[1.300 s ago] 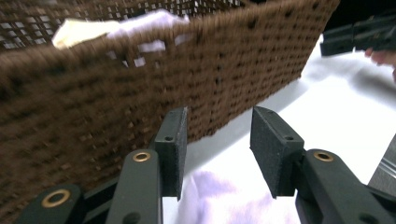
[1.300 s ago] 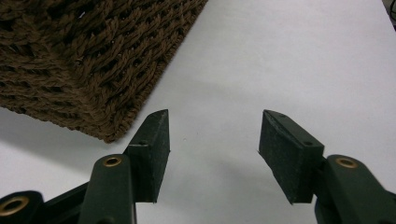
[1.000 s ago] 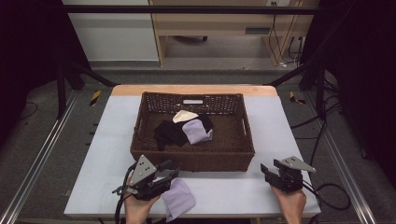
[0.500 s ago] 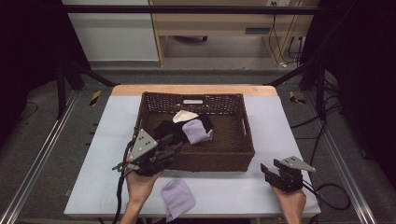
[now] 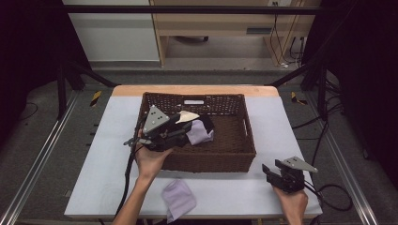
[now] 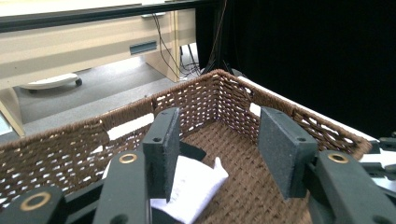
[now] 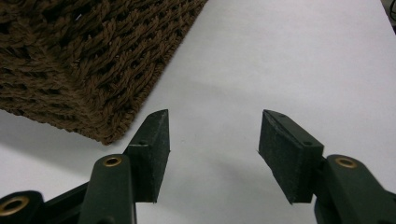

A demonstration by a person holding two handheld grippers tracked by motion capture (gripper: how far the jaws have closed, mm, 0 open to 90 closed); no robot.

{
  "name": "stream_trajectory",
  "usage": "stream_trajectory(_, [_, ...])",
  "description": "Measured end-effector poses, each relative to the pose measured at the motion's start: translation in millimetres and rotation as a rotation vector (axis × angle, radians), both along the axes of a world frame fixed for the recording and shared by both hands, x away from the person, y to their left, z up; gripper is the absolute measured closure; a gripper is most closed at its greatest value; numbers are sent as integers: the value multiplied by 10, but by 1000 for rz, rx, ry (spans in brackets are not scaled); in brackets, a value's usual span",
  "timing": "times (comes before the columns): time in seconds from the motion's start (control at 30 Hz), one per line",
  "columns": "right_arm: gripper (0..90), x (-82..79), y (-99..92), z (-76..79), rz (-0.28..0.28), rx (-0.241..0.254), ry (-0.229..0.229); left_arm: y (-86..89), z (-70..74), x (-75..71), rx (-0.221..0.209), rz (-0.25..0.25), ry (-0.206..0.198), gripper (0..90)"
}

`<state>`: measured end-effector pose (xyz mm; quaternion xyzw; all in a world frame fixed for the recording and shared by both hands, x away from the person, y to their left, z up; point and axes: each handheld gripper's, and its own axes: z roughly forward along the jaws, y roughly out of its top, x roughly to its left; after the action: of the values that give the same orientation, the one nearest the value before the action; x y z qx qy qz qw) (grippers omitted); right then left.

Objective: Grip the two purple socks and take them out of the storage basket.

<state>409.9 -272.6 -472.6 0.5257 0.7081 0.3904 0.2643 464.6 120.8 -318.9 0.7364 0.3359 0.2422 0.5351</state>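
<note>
Reaching gripper: your left gripper (image 5: 180, 125) hangs over the near-left part of the basket (image 5: 211, 159). Its jaws have just been opening, and nothing is between them.
Other gripper: your right gripper (image 5: 267, 171) rests low on the table (image 5: 117, 140), just off the basket's near-right corner. Its jaws are apart and empty.
Cloth to take: the pale cloth (image 5: 199, 132) lies crumpled on the basket floor, left of middle. A black cloth (image 5: 206, 123) and a cream cloth (image 5: 187, 116) lie against it on the far side. In the left gripper view the pale cloth (image 6: 196, 186) sits just below and ahead of the left gripper (image 6: 219, 126).
Already out: a purple cloth (image 5: 178, 199) lies flat near the table's front edge.
How it handles: the cloth looks light, soft and limp. Expect it to sag and trail when you lift it. It is not fragile or slippery.
Where to grip: pinch a raised fold or the upturned corner, not a flat patch. Keep clear of the black cloth, or you may drag both out.
Edges: the woven wall (image 6: 196, 98) stands high all round, so lift the cloth well above the rim before you cross it. A trailing corner could snag on the weave.
Open room: bare table lies left of the basket and along the front, between the purple cloth and your right gripper (image 7: 212, 121).
</note>
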Motion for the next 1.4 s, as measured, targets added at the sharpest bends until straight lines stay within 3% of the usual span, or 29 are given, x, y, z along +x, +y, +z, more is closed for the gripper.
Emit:
stream_trajectory(0.1, [433,1,0,0,0,2,-1,-64,19,117,-17,2,23,483])
stream_trajectory(0.3, [434,3,-2,-1,-1,0,-1,-137,2,266,-27,21,7,484])
stream_trajectory(0.43, [434,3,-2,0,-1,1,-1,-215,-21,395,-5,48,-4,487])
stream_trajectory(0.7, [435,0,-4,3,2,3,-2,-371,-200,640,18,45,37,472])
stream_trajectory(0.8, [435,2,-4,1,2,2,-3,-452,-324,724,44,58,71,468])
stream_trajectory(1.07, [436,3,0,-1,1,4,1,-604,-551,834,113,55,103,445])
stream_trajectory(1.4, [436,9,5,-6,3,1,2,-671,-736,944,202,38,182,391])
